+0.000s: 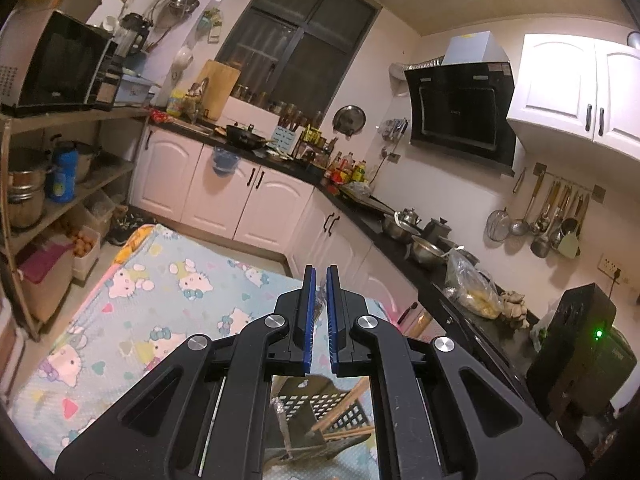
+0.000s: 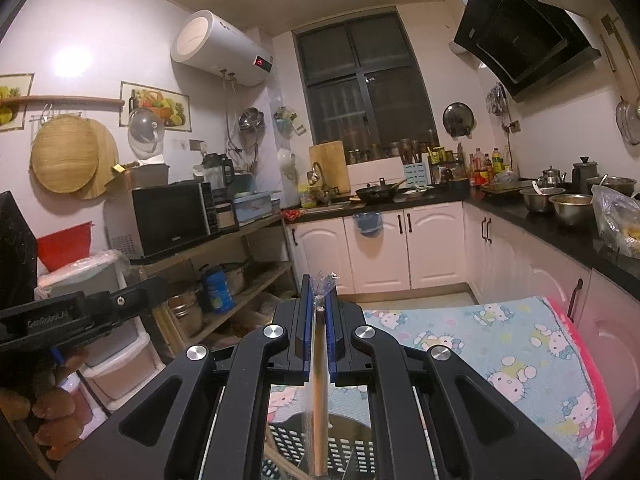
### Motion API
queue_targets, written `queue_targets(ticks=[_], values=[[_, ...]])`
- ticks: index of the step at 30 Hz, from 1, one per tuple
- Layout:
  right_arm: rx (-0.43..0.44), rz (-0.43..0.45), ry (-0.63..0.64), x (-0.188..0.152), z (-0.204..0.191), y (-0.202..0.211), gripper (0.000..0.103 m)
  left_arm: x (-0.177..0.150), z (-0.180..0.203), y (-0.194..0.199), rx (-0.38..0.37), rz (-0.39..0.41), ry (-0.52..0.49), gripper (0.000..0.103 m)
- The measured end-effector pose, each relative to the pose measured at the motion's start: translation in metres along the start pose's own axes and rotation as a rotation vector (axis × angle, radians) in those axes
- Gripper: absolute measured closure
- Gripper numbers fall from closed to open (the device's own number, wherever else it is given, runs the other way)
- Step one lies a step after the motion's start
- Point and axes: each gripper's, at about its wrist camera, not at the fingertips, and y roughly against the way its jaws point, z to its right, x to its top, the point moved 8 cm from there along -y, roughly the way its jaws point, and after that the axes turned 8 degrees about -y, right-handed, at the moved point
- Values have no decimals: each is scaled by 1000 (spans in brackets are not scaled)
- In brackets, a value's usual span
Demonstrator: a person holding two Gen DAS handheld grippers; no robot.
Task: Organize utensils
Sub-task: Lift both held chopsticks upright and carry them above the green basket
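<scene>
My right gripper (image 2: 319, 280) is shut on a wooden chopstick (image 2: 320, 360) in a clear plastic wrapper (image 2: 325, 282), whose crinkled end sticks out past the fingertips. The stick runs back between the blue pads over a dark perforated basket (image 2: 352, 452). My left gripper (image 1: 321, 270) is shut; a thin dark sliver shows between its pads and I cannot tell what it is. Below it the same basket (image 1: 320, 404) holds wooden chopsticks (image 1: 340, 408) and a wrapped utensil (image 1: 280, 412). Both grippers hang over a table with a cartoon-cat cloth (image 1: 160, 288).
The left gripper's black body (image 2: 80, 312) and a hand (image 2: 52, 404) show at the right view's left edge. Wooden shelves with a microwave (image 2: 168, 216) stand to the left, a black counter (image 1: 400, 232) with pots and a bag to the right, white cabinets ahead.
</scene>
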Motion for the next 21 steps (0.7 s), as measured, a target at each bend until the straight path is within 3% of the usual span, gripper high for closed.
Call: queue_targets(ticks=[21], values=[[-44,-1,17,-58,21,-9,97,-67,-14,-18,-11,-60,24,102]])
